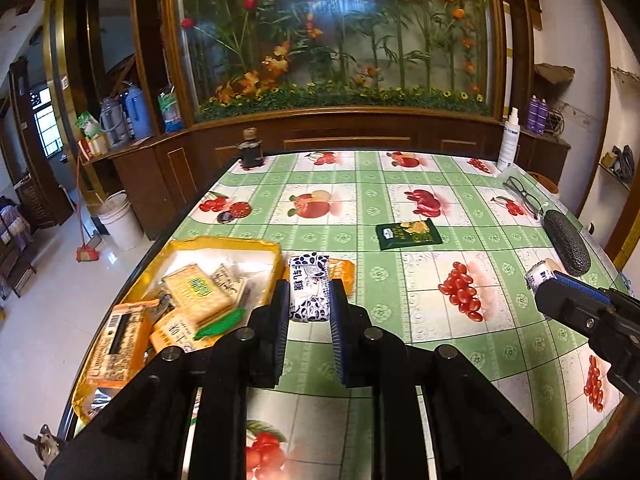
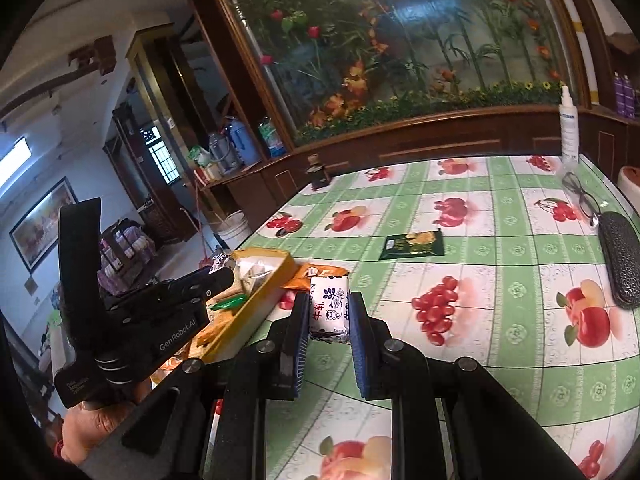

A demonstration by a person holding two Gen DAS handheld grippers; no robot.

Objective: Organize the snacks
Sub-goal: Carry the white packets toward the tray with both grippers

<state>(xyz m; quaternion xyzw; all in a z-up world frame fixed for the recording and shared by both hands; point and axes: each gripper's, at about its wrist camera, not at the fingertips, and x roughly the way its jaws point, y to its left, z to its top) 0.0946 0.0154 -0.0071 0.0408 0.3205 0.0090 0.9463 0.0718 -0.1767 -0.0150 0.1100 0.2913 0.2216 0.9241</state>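
Each claw pinched a white-and-navy nougat candy above the fruit-print worktop (image 1: 400, 200): the left claw (image 1: 309, 300) held 1 nougat candy (image 1: 309, 294) just right of the yellow snack tray (image 1: 256, 245), while the right claw (image 2: 329, 314) clamped a second nougat candy (image 2: 329, 308) over the worktop, near the tray's (image 2: 264, 298) right wall. The tray already carried cracker packs (image 1: 198, 288) and an orange box (image 1: 116, 344); an orange packet (image 1: 344, 274) lay against its right side and a dark green chip packet (image 1: 409, 234) sat well apart, mid-worktop. Judging by the layout, the step in hand was carrying both candies to the tray; done well, each claw would clear the raised wall, go in one at a time so the 2 would not collide, and let go low over a bare patch rather than atop the crackers. Chinese characters reading "牛轧糖" showed on the wrappers, and "GenRobot.AI" was printed on the left claw's body as seen from the right wrist. The green packet's lettering was too small to read. Spectacles (image 1: 522, 194) and their case (image 1: 567, 242) lay at the right edge.
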